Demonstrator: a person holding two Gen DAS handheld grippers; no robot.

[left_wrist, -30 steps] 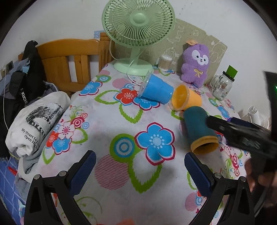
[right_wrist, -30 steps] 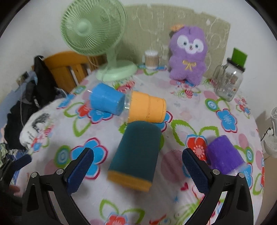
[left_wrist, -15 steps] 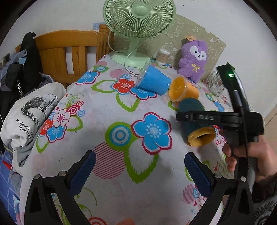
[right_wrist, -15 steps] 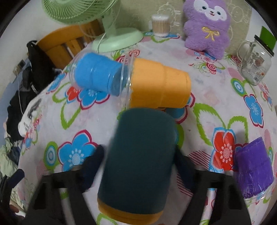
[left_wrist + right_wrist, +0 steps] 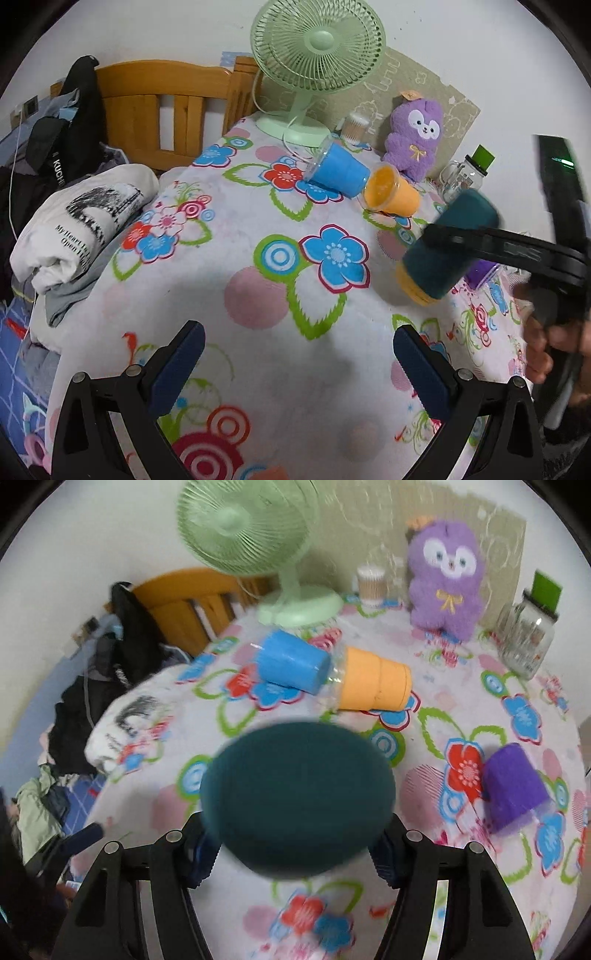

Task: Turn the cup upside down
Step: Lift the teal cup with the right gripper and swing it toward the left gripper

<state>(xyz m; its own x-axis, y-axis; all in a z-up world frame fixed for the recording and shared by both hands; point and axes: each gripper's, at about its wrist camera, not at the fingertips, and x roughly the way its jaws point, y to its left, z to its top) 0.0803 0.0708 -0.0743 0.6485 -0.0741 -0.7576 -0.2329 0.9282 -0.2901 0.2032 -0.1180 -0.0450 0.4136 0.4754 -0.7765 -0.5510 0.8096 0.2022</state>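
Note:
A dark teal cup (image 5: 297, 794) with an orange rim is held in my right gripper (image 5: 291, 849), lifted off the flowered tablecloth with its base toward the camera. In the left wrist view the teal cup (image 5: 448, 245) hangs tilted, orange rim down-left, clamped by the right gripper (image 5: 461, 236). My left gripper (image 5: 295, 369) is open and empty over the near part of the table. A blue cup (image 5: 340, 173), an orange cup (image 5: 393, 194) and a purple cup (image 5: 513, 788) lie on their sides.
A green fan (image 5: 317, 48), a purple plush toy (image 5: 417, 136), a cotton-swab jar (image 5: 371, 581) and a glass jar with green lid (image 5: 526, 642) stand at the back. A wooden chair (image 5: 166, 107) and folded clothes (image 5: 81, 225) are left.
My right gripper closed on the teal cup, lifted it off the table and tipped its base up. The left gripper drew back a little.

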